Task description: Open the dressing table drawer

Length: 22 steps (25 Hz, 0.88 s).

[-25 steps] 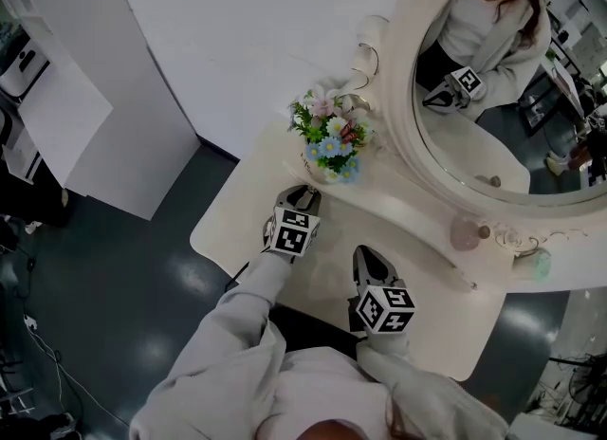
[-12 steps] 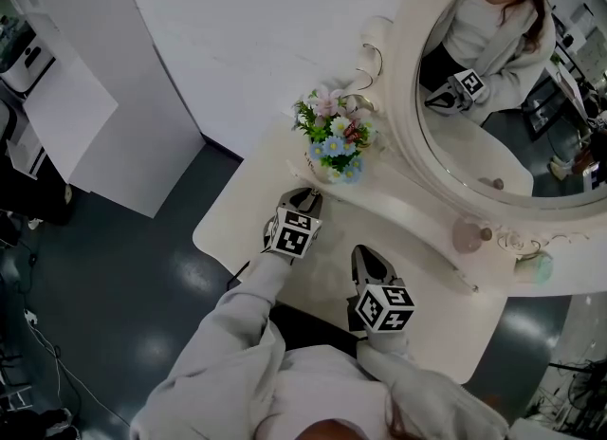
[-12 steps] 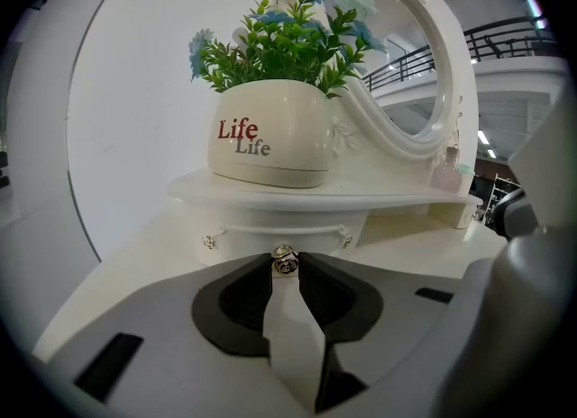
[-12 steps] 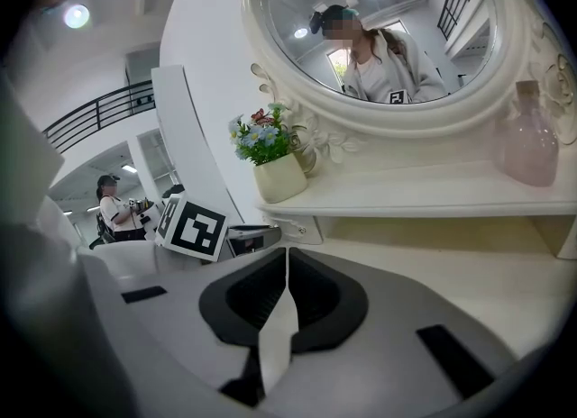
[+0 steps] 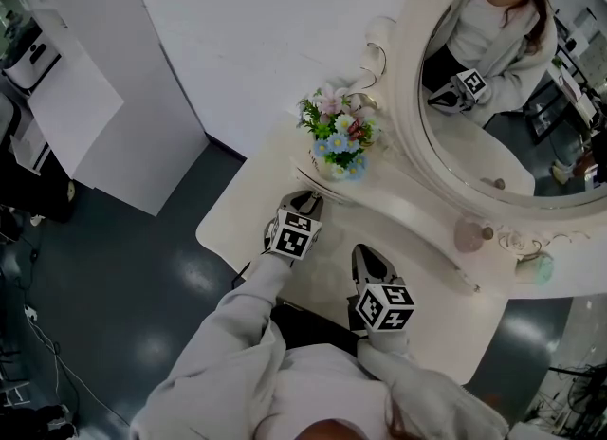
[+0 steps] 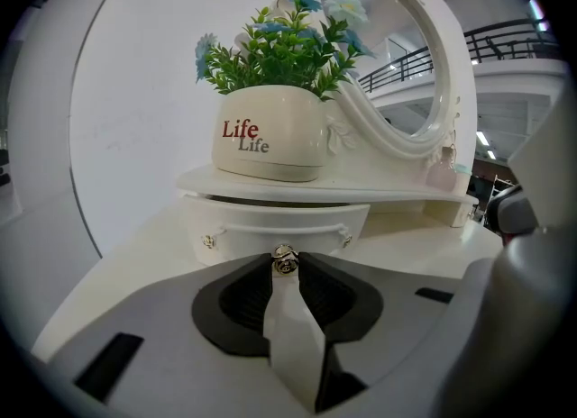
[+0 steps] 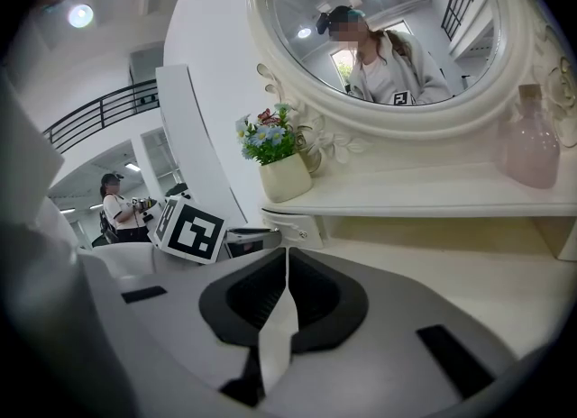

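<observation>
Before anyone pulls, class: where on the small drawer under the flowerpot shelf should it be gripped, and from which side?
By the metal knob at the middle of the drawer front, from straight ahead: it juts toward you. The left gripper has just been closing its jaws and pinches that knob.

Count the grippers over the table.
2. Left gripper, by the flowerpot, jaws just closed on the drawer knob; right gripper beside it, shut, empty. A third appears only as a mirror reflection.

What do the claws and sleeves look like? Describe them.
The left claw and right claw are grey shells with black padded hollows. Each is topped by a cube of black-and-white square markers. No cables show. Both sleeves are pale grey.
</observation>
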Each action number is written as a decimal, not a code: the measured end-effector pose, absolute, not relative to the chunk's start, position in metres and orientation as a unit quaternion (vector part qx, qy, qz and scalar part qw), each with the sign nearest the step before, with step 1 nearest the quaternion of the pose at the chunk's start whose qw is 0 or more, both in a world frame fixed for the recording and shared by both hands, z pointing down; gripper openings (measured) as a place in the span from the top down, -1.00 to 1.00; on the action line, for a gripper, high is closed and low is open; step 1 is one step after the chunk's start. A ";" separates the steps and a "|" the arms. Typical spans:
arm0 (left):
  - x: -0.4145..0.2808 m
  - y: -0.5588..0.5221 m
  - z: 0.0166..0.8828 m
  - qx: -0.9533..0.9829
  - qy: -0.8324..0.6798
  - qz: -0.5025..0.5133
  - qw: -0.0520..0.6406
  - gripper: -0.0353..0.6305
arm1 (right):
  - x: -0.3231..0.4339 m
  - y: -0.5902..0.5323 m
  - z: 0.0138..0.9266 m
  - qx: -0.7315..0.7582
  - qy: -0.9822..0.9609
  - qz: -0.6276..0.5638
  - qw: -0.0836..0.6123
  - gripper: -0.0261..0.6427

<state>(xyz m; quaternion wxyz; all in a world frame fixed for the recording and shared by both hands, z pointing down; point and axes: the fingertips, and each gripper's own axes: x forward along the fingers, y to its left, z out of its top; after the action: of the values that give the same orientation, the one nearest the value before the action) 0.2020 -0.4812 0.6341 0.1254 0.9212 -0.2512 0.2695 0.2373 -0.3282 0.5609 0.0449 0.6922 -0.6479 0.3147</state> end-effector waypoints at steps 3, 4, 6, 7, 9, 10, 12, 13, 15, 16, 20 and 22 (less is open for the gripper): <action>0.198 -0.479 0.635 0.920 -0.252 0.270 0.129 0.59 | 0.236 -0.328 0.560 0.691 -0.650 0.313 0.045 0.81; 0.197 -0.478 0.636 0.920 -0.253 0.270 0.129 0.59 | 0.235 -0.328 0.560 0.690 -0.651 0.312 0.045 0.81; 0.195 -0.476 0.635 0.920 -0.253 0.269 0.129 0.59 | 0.234 -0.328 0.559 0.690 -0.652 0.311 0.046 0.81; 0.193 -0.475 0.635 0.920 -0.253 0.269 0.130 0.59 | 0.234 -0.327 0.559 0.690 -0.652 0.310 0.046 0.81; 0.191 -0.473 0.635 0.920 -0.253 0.271 0.130 0.59 | 0.234 -0.326 0.558 0.690 -0.653 0.309 0.046 0.81; 0.190 -0.472 0.636 0.920 -0.252 0.271 0.130 0.59 | 0.233 -0.326 0.558 0.690 -0.653 0.308 0.046 0.81; 0.189 -0.470 0.636 0.920 -0.251 0.271 0.130 0.59 | 0.232 -0.325 0.557 0.690 -0.654 0.307 0.046 0.81; 0.188 -0.469 0.636 0.920 -0.250 0.271 0.130 0.59 | 0.231 -0.324 0.557 0.689 -0.655 0.306 0.046 0.81; 0.186 -0.467 0.636 0.920 -0.250 0.271 0.131 0.59 | 0.230 -0.323 0.556 0.689 -0.656 0.306 0.048 0.81; 0.185 -0.466 0.636 0.920 -0.251 0.270 0.132 0.59 | 0.230 -0.322 0.556 0.689 -0.656 0.305 0.048 0.81; 0.180 -0.463 0.634 0.920 -0.256 0.267 0.131 0.59 | 0.228 -0.320 0.555 0.689 -0.656 0.304 0.048 0.81; 0.178 -0.460 0.634 0.920 -0.254 0.266 0.133 0.59 | 0.226 -0.318 0.555 0.688 -0.657 0.304 0.047 0.81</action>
<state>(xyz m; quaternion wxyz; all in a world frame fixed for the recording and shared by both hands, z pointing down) 0.1780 -0.4599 0.6342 0.1330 0.9205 -0.2536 0.2660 0.2263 -0.3182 0.5551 0.0467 0.6885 -0.6568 0.3040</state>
